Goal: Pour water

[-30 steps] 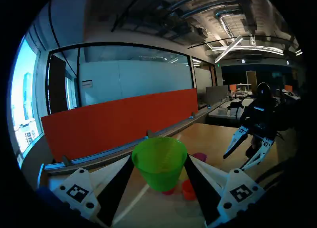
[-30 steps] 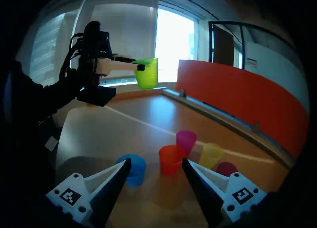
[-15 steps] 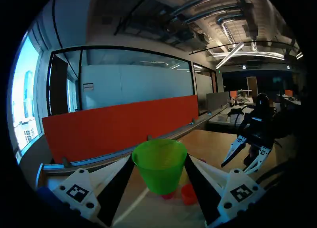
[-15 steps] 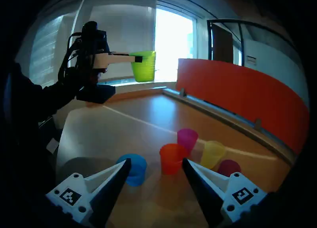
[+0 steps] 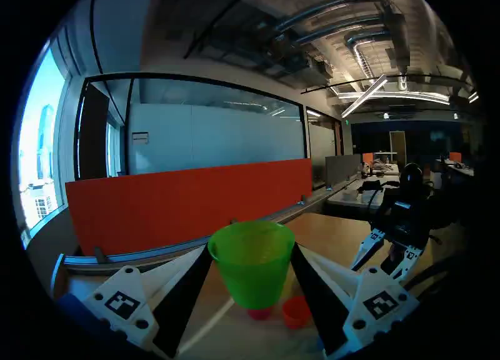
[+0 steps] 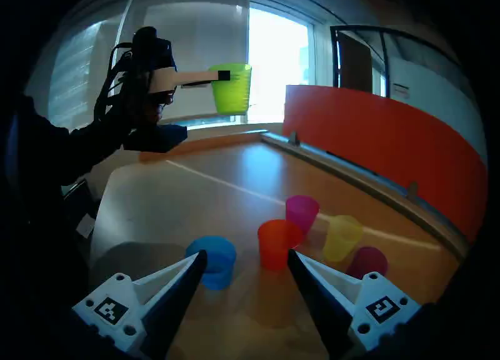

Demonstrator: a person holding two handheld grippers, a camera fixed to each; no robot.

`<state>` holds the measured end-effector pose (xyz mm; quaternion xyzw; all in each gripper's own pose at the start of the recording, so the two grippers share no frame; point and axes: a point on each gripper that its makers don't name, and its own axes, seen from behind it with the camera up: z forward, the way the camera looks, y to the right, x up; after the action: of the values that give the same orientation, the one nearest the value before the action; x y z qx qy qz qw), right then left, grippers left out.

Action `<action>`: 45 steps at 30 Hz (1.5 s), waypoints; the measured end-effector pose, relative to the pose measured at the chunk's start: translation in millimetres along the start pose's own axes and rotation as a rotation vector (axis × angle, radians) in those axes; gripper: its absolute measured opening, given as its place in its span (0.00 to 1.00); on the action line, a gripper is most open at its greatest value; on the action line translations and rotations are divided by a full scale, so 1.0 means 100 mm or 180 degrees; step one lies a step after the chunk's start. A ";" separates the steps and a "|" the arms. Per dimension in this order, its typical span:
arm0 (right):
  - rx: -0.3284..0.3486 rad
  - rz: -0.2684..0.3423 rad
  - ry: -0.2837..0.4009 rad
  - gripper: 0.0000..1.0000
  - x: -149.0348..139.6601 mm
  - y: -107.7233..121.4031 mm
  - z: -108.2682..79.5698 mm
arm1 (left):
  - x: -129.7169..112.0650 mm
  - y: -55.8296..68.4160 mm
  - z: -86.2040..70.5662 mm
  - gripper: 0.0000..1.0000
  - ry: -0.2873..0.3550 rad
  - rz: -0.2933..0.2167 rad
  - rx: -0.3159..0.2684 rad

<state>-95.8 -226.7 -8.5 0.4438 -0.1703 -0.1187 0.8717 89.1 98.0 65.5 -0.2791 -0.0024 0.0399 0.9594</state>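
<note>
No word or number is legible. A white notice (image 5: 140,137) on the glass wall (image 5: 219,135) is probably printed but too small. The left hand-held gripper (image 5: 251,249) bears 2 patterned square markers (image 5: 122,304), no letters.

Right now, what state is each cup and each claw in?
left claw: shut on green cup, raised above the table
green cup: upright, off the table, contents not visible
right claw: open, empty, low over the table
blue cup: upright on the table
orange cup: upright on the table
pink cup: upright on the table
yellow cup: upright on the table
dark magenta cup: upright on the table
</note>
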 end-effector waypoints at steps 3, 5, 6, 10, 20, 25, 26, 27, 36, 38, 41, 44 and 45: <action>0.0036 -0.0016 -0.0045 1.00 -0.04 -0.04 0.03 | -0.01 -0.01 0.00 0.88 -0.0010 0.0016 0.0008; 0.0066 -0.0019 -0.0059 1.00 -0.06 -0.07 0.05 | -0.03 -0.01 0.00 0.88 -0.0015 0.0007 0.0005; 0.0080 -0.0020 -0.0066 1.00 -0.06 -0.08 0.06 | -0.03 -0.01 0.00 0.88 -0.0017 0.0004 0.0004; 0.0142 -0.0008 -0.0115 1.00 -0.13 -0.12 0.11 | -0.04 -0.01 0.00 0.88 -0.0022 -0.0002 0.0010; 0.0348 -0.0032 -0.0320 1.00 -0.37 -0.27 0.26 | -0.07 -0.02 0.01 0.88 -0.0058 0.0029 0.0017; 0.0420 -0.0061 -0.0389 1.00 -0.46 -0.31 0.34 | -0.08 -0.01 0.01 0.88 -0.0067 0.0042 0.0008; 0.0431 -0.0069 -0.0396 1.00 -0.47 -0.32 0.35 | -0.08 -0.01 0.01 0.88 -0.0068 0.0045 0.0009; 0.0443 -0.0077 -0.0404 1.00 -0.48 -0.32 0.36 | -0.08 -0.01 0.01 0.88 -0.0069 0.0048 0.0010; 0.0542 -0.0163 -0.0464 1.00 -0.56 -0.41 0.49 | -0.11 0.00 0.03 0.88 -0.0088 0.0060 0.0003; 0.0539 -0.0183 -0.0477 1.00 -0.58 -0.41 0.52 | -0.13 -0.01 0.03 0.88 -0.0094 0.0059 -0.0002; 0.0531 -0.0211 -0.0491 1.00 -0.60 -0.41 0.59 | -0.15 0.00 0.04 0.88 -0.0103 0.0058 -0.0011; 0.0540 -0.0228 -0.0496 1.00 -0.62 -0.42 0.64 | -0.17 -0.01 0.04 0.88 -0.0109 0.0059 -0.0015; 0.0546 -0.0233 -0.0497 1.00 -0.62 -0.43 0.66 | -0.17 -0.01 0.05 0.88 -0.0111 0.0060 -0.0015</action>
<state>-181.9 -277.8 -19.1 0.5121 -0.2309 -0.1696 0.8097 71.6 98.3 70.2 -0.2807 -0.0167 0.0538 0.9582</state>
